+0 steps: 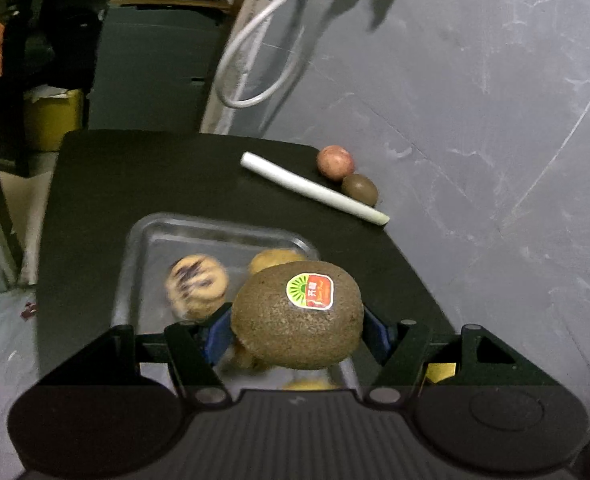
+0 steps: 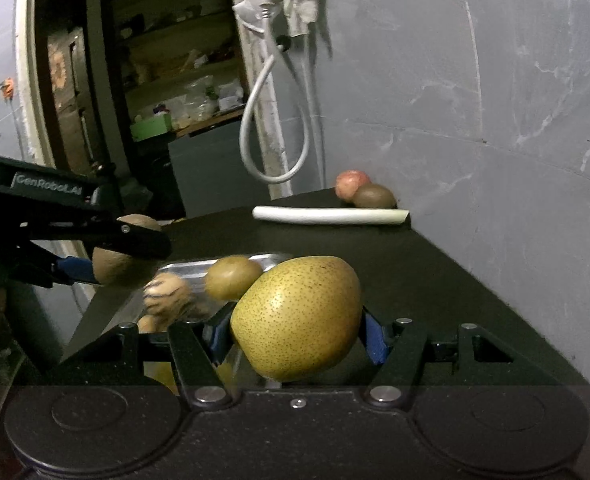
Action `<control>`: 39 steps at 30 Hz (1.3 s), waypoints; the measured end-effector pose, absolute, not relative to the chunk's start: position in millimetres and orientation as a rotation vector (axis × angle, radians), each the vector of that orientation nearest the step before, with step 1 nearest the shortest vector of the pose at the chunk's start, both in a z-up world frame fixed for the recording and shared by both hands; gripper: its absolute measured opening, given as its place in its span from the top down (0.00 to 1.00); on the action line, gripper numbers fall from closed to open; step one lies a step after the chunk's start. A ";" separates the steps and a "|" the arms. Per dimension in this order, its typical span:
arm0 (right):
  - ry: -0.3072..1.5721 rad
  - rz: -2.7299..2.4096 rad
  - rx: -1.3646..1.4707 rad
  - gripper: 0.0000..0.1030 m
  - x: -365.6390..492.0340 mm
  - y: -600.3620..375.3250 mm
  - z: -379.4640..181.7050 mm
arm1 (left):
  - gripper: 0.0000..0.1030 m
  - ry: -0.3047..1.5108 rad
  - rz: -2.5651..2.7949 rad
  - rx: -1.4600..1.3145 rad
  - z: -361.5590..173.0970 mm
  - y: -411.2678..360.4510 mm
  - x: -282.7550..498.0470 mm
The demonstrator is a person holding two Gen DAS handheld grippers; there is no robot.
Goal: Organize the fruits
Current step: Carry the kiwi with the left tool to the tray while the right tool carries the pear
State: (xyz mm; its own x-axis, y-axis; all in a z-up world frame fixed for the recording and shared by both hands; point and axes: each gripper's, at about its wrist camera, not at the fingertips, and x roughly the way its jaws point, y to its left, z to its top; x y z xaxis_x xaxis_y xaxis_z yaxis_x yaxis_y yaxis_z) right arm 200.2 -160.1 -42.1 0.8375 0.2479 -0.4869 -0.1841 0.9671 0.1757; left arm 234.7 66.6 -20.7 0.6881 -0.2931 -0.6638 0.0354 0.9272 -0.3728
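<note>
My left gripper [image 1: 297, 326] is shut on a brown kiwi with a sticker [image 1: 297, 316], held above the metal tray [image 1: 215, 236]. The tray holds a round baked bun [image 1: 197, 284] and a brownish fruit [image 1: 273, 260]. My right gripper [image 2: 295, 336] is shut on a yellow pear [image 2: 295, 316], held at the tray's near right corner [image 2: 263, 258]. In the right wrist view the left gripper [image 2: 107, 256] with its kiwi [image 2: 115, 268] hangs at the left, above the tray. A pink apple [image 1: 335, 162] and a second kiwi [image 1: 360, 189] lie at the table's far right corner.
A white leek stalk [image 1: 311, 188] lies across the black table [image 1: 135, 176] in front of the apple and kiwi. A grey wall [image 1: 475, 140] runs along the table's right side. A white hose [image 1: 251, 64] hangs behind the table. A yellow bin [image 1: 53, 118] stands on the floor at the left.
</note>
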 end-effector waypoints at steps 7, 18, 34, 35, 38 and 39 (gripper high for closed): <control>0.554 0.265 0.103 0.37 160.9 -145.9 -44.8 | 0.32 0.800 -0.161 -0.341 -26.3 79.6 185.7; 0.571 0.304 0.078 0.37 127.7 -130.7 -47.9 | 0.32 0.830 -0.166 -0.377 -45.3 93.7 133.3; 0.619 0.351 0.041 0.37 113.1 -115.8 -59.5 | 0.32 0.885 -0.186 -0.363 -66.7 87.9 113.5; 0.620 0.353 0.040 0.38 113.4 -115.5 -59.7 | 0.32 0.887 -0.186 -0.362 -67.6 87.7 114.2; 0.628 0.356 0.037 0.38 114.9 -113.7 -61.7 | 0.32 0.898 -0.184 -0.357 -70.7 87.9 116.3; 0.631 0.357 0.036 0.38 115.4 -113.3 -62.5 | 0.32 0.902 -0.183 -0.357 -71.8 88.2 117.0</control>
State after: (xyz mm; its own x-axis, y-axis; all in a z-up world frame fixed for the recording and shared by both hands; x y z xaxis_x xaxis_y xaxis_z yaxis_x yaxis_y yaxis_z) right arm 115.4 -113.3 -62.5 0.7483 0.3372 -0.5712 -0.3156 0.9384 0.1406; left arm 117.0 88.2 -71.8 0.6095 -0.3029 -0.7327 0.0064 0.9260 -0.3775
